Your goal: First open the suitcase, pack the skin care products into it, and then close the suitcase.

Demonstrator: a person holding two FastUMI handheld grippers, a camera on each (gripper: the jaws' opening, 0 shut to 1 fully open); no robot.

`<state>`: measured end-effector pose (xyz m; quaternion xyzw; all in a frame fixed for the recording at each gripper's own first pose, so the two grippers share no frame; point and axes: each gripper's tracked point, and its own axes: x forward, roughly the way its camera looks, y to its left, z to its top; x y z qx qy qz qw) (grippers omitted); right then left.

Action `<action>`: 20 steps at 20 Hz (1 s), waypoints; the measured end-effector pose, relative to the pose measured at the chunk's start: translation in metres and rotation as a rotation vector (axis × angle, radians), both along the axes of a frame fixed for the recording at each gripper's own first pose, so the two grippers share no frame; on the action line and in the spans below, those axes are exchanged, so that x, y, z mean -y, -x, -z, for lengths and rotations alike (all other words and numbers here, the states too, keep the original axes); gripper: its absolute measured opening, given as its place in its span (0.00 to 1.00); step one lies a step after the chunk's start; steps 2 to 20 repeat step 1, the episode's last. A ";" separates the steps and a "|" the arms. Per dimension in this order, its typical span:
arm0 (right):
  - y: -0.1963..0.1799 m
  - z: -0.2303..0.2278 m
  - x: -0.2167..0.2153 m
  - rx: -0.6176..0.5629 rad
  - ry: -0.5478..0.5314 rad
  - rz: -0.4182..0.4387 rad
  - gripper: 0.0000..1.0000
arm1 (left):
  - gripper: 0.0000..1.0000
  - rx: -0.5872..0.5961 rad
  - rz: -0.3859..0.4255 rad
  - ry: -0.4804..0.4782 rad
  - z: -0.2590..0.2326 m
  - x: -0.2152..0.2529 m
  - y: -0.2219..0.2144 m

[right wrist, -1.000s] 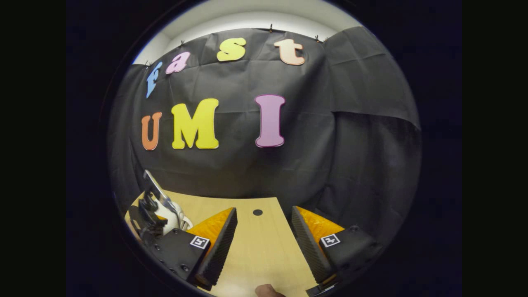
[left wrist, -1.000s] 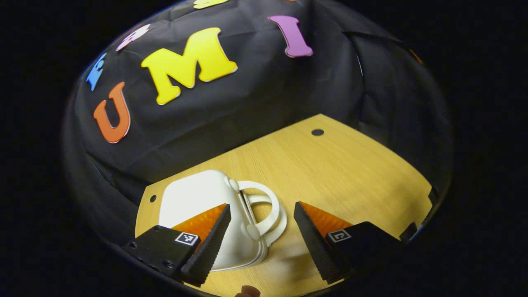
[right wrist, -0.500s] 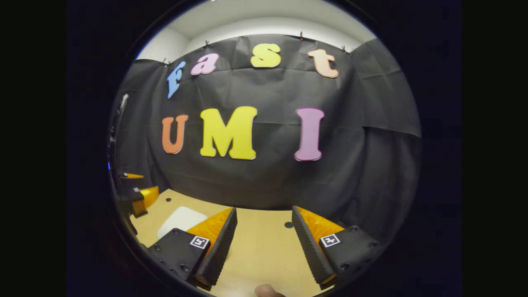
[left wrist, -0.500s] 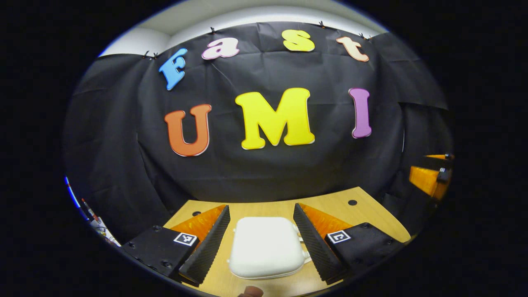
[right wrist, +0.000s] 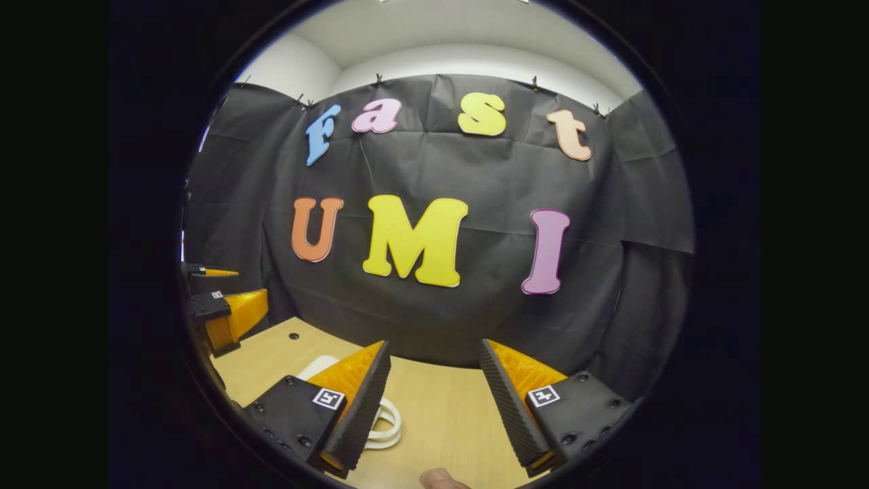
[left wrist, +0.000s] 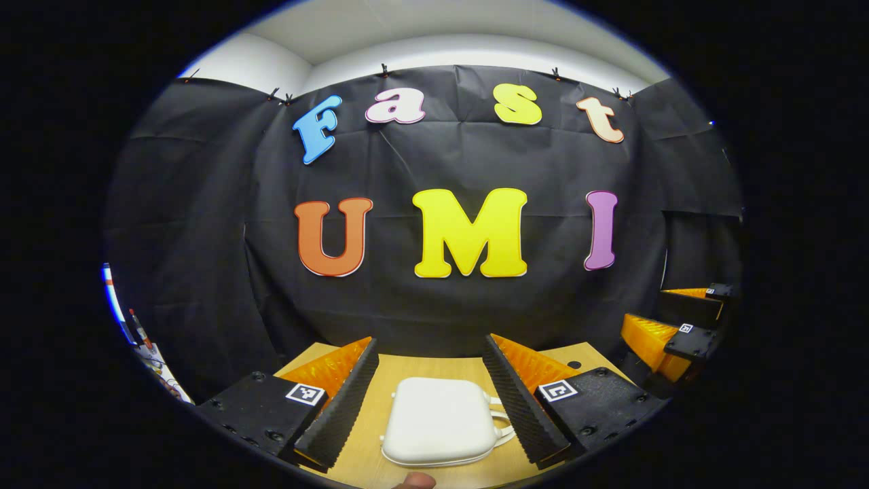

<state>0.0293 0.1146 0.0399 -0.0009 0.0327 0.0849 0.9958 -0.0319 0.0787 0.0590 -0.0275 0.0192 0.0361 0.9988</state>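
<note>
booth wall of black cloth [left wrist: 204, 224] behind; wooden table [right wrist: 441, 414] w/ a small dark hole near its back edge. white suitcase [left wrist: 438, 424] lies flat & closed, handle to the right, framed betw. the left gripper [left wrist: 431, 394] fingers, jaws wide, not touching, prob. so the lid stays in reach. right gripper [right wrist: 434, 397] wide, empty, beside handle.

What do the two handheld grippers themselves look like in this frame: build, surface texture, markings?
Left gripper and right gripper look alike: two wedge-shaped fingers with ridged inner pads, each on a black block with visible screws. Each block carries a small square black-and-white marker tag. No cables or sleeves visible.
</note>
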 end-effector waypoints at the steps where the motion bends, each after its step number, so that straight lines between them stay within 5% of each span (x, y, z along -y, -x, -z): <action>1: 0.002 0.002 -0.005 -0.005 0.002 -0.008 0.79 | 0.98 -0.002 0.007 0.011 0.002 0.005 0.002; 20: 0.002 0.002 -0.005 -0.005 0.002 -0.008 0.79 | 0.98 -0.002 0.007 0.011 0.002 0.005 0.002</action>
